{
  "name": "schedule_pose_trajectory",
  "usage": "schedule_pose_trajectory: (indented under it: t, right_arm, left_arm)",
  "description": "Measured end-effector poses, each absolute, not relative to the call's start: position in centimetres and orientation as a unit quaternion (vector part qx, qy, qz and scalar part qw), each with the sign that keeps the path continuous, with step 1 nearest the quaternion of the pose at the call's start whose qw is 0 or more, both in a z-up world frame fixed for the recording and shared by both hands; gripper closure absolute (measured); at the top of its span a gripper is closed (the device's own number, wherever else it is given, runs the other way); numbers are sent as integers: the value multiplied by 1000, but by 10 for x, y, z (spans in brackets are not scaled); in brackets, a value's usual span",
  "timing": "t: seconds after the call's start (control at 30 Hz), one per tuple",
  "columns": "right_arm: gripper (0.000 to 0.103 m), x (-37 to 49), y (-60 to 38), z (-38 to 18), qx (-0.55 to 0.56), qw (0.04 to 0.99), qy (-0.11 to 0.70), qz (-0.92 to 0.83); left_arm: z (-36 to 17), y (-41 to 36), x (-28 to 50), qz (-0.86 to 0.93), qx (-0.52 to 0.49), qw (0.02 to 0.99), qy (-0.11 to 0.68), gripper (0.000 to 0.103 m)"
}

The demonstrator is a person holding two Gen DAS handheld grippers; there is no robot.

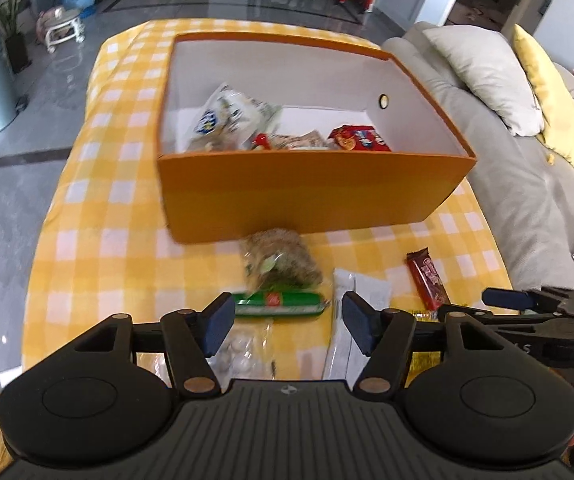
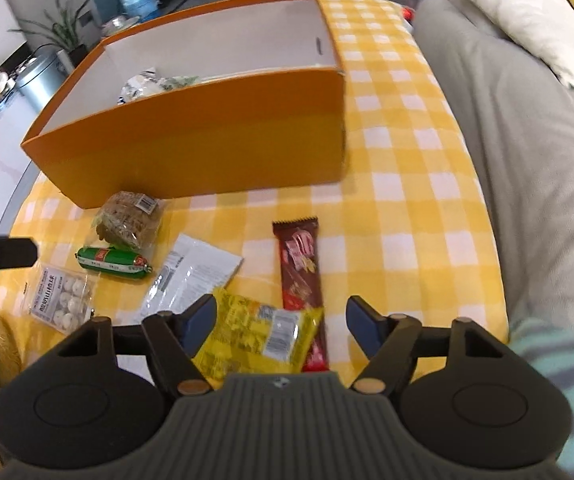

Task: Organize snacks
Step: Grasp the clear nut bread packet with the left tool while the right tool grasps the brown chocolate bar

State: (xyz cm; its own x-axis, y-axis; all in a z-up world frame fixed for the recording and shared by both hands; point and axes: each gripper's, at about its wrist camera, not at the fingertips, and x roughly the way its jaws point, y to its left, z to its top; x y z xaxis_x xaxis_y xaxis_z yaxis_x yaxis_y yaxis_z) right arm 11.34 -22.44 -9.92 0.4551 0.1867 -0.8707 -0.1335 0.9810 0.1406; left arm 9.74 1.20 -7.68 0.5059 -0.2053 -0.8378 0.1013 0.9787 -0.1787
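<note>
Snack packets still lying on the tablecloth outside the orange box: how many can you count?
6: brown bread pack by the box, green sausage, white-sweets bag far left, white packet, brown bar, yellow packet between the right gripper's fingers. Others may be hidden.

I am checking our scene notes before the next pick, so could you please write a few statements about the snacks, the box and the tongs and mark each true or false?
1. The orange box already holds some snacks. True.
2. The left tongs grip the green sausage. False: they are open, holding nothing.
3. The brown chocolate bar lies on the checked tablecloth, outside the box. True.
4. The right tongs are shut on the yellow packet. False: they are open above it.
</note>
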Motion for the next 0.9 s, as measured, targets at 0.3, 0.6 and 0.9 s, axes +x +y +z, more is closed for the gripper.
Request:
schedule_pose_trajectory:
  t: [0.3,0.6,0.9]
  right_arm:
    - [45,136,-227,-119,23,845,526,94]
    - [54,146,-222,-135,14,836,542,90]
    - [81,151,-217,-142,6,835,542,94]
  left_arm:
    - [-96,-1,118,-78,-59,869,486,29]
    - [-109,-3,139,-46,-79,861,501,26]
    - [-122,-6,152,-29,-77,854,514,24]
